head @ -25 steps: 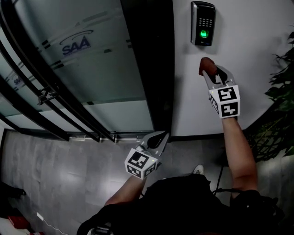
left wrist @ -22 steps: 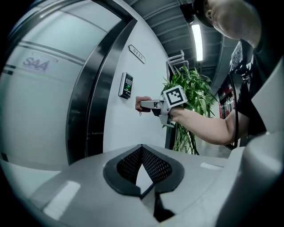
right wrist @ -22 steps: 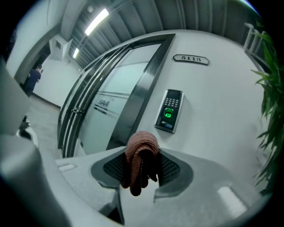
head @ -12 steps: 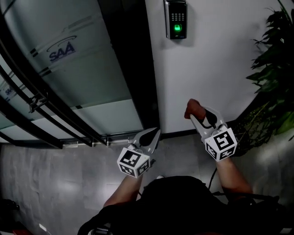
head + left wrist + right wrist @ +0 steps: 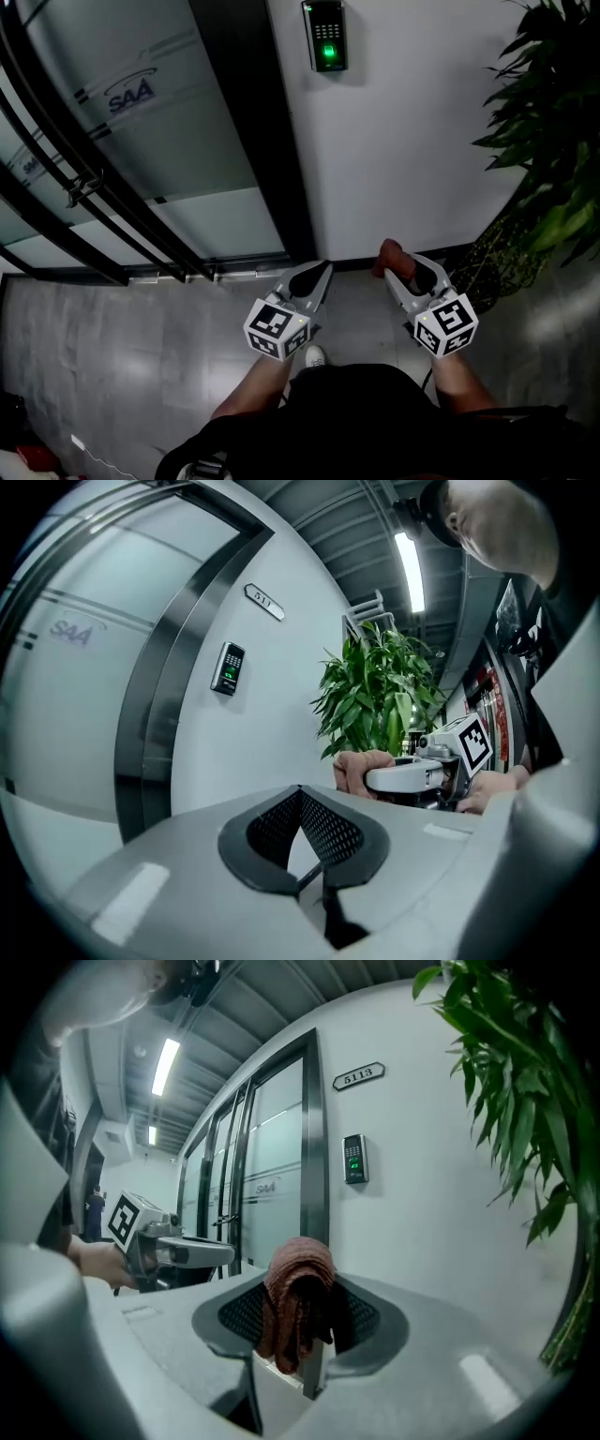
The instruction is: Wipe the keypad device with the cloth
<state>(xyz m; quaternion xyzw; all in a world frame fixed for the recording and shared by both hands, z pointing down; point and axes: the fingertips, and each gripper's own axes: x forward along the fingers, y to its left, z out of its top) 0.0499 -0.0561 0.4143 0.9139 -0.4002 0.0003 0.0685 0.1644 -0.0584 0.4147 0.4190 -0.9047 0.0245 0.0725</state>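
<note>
White wall [image 5: 412, 141] beside glass door [image 5: 159, 122]: keypad device [image 5: 325, 37] sits high, near the wall's door-side edge. Right gripper [image 5: 401, 267] is clamped on folded cloth [image 5: 391, 253]; left gripper [image 5: 312, 277] is closed and empty. Both hang low, well apart from the keypad. A good wipe likely needs the cloth raised, pressed flat, with light strokes. 1 s earlier the right gripper was just below the keypad; now it is lowered.

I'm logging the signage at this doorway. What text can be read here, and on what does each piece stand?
"SAA": logo printed on the frosted glass door.
"5113": number plate on the wall, above the keypad device.
Keys on the keypad device: too small to read.
</note>
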